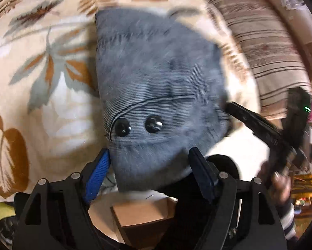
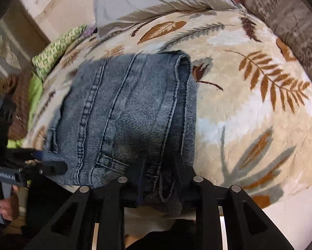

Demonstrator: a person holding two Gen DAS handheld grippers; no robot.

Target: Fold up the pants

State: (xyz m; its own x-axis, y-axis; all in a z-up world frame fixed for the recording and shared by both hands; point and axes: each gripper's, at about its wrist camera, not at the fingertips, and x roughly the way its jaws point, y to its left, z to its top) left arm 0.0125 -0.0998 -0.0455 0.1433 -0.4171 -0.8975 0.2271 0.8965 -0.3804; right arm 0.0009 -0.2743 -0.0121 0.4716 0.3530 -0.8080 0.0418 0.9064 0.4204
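Flanking folded jeans (image 2: 131,108): pillow (image 2: 156,0) (grey), blanket (image 2: 249,125).

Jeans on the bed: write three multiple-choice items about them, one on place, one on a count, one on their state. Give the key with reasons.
1. What do the jeans lie on?
A. A bare wooden floor
B. A leaf-patterned blanket
C. A chair seat

2. How many dark buttons show on the denim in the left wrist view?
A. One
B. Four
C. Two

3. What state are the jeans in?
A. Folded over into a short, layered stack
B. Spread out flat at full length
C. Hanging from a hook

Key:
1 B, since cream fabric with brown and grey leaves surrounds the denim in both views.
2 C, since two round black buttons sit side by side below a curved seam.
3 A, since the right wrist view shows stacked layers ending in a rounded fold at the far edge.
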